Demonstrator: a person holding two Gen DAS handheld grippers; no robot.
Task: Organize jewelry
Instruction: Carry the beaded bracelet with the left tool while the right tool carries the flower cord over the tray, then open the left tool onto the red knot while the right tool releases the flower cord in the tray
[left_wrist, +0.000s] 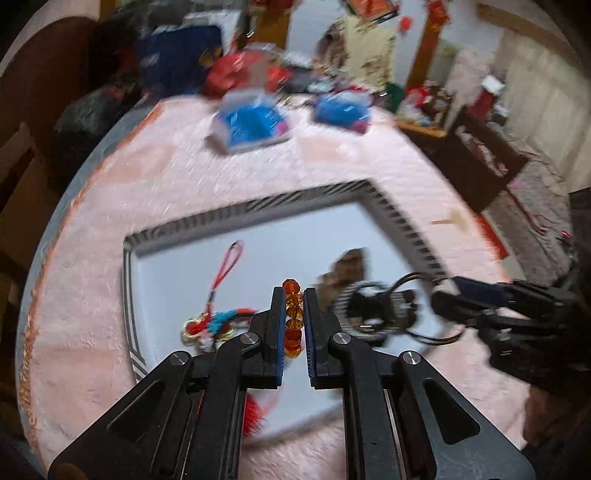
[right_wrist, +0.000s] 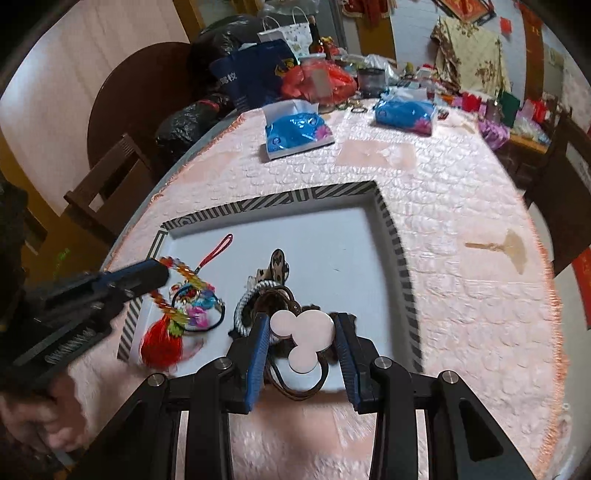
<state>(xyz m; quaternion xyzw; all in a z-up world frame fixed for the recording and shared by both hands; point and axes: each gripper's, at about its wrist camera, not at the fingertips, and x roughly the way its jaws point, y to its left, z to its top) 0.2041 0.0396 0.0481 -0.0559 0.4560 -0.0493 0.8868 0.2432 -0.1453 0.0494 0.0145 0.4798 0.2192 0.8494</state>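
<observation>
Beads (left_wrist: 293, 317) of amber sit clamped in the left gripper (left_wrist: 293, 295): hard, slick, dangling limp, best pinched mid-strand. Right gripper (right_wrist: 301, 332) clasps a light, stiff pink charm (right_wrist: 303, 328) over the tray (right_wrist: 391, 229).

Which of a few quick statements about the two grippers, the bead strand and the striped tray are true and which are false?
1. The left gripper is shut on the strand of orange faceted beads. True.
2. The white tray with the black-and-white striped rim sits on a bare wooden tabletop. False: it sits on a pink fuzzy cloth.
3. The right gripper is shut on the pale pink mouse-head-shaped charm. True.
4. The red tassel hangs from the right gripper. False: it hangs below the bead strand held by the left gripper.
5. Two blue packets lie beyond the tray. True.
</observation>
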